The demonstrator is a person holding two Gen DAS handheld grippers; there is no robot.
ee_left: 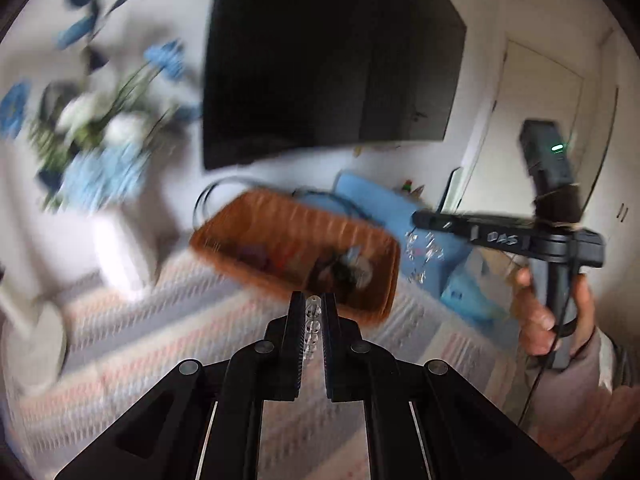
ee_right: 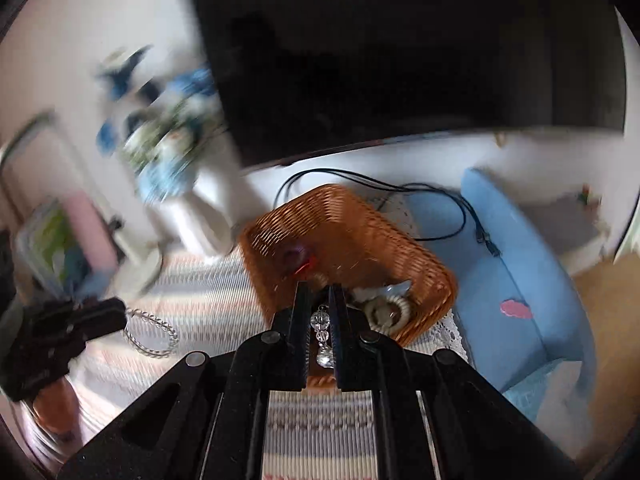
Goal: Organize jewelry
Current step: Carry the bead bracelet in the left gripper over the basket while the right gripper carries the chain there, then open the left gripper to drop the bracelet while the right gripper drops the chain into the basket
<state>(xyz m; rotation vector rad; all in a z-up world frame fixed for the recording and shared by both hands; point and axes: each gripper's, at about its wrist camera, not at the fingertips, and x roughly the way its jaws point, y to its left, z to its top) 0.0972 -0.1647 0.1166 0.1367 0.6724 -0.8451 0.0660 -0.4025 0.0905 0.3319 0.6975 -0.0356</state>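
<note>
An orange woven basket [ee_left: 280,236] [ee_right: 360,240] sits on a striped cloth and holds several jewelry pieces. In the left wrist view my left gripper [ee_left: 313,298] is shut on a string of clear beads [ee_left: 312,324], just in front of the basket. In the right wrist view my right gripper [ee_right: 320,290] is shut on another clear bead piece [ee_right: 321,330] over the basket's near edge. The right gripper [ee_left: 418,218] also shows beside the basket, with sparkling beads [ee_left: 424,248] hanging under it. The left gripper [ee_right: 118,312] shows at the left with a bead loop [ee_right: 152,334] dangling from it.
A white vase of blue and white flowers [ee_left: 116,240] [ee_right: 204,216] stands left of the basket. A large dark screen [ee_left: 328,60] hangs on the wall behind. A blue cushion [ee_right: 512,264] and a black cable [ee_right: 440,200] lie to the right. A person's hand [ee_left: 536,312] grips the right tool.
</note>
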